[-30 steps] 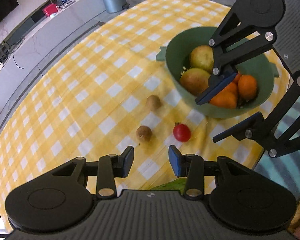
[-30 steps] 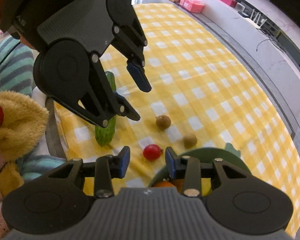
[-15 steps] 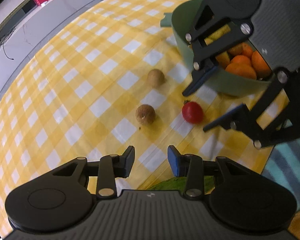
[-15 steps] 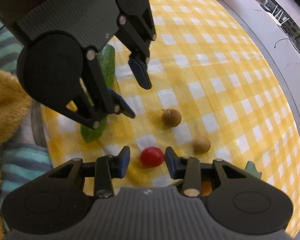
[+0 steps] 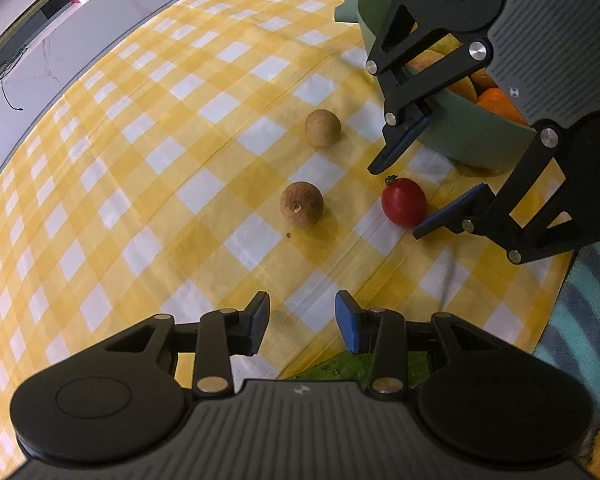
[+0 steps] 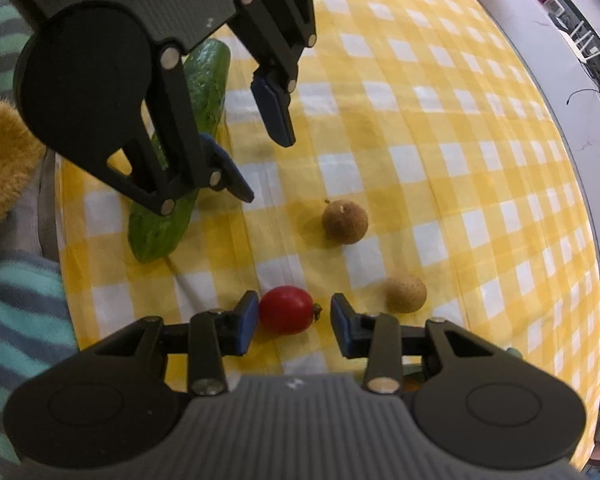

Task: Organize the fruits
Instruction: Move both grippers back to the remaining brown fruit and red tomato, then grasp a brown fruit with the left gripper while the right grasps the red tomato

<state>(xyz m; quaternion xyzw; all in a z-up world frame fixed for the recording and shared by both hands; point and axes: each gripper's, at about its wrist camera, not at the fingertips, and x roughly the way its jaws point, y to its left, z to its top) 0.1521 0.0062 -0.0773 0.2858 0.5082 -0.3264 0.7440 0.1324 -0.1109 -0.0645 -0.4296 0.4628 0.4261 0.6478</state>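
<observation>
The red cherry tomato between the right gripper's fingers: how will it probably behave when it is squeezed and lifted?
The cherry tomato looks smooth and glossy, so it may slip between the pads of the right gripper. It is rounded and lies free on the tablecloth, so a nudge could roll it. Its thin skin probably bruises under a hard squeeze.

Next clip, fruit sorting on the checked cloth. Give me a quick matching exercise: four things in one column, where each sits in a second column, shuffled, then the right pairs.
Things:
1. cherry tomato
2. cucumber
3. oranges
4. two round brown fruits

Places:
A. inside the green bowl
B. loose on the yellow checked cloth, clear of both grippers
C. between the fingers of the right gripper
D. under the left gripper, near the cloth's edge

Pairs: 1-C, 2-D, 3-A, 4-B
</observation>
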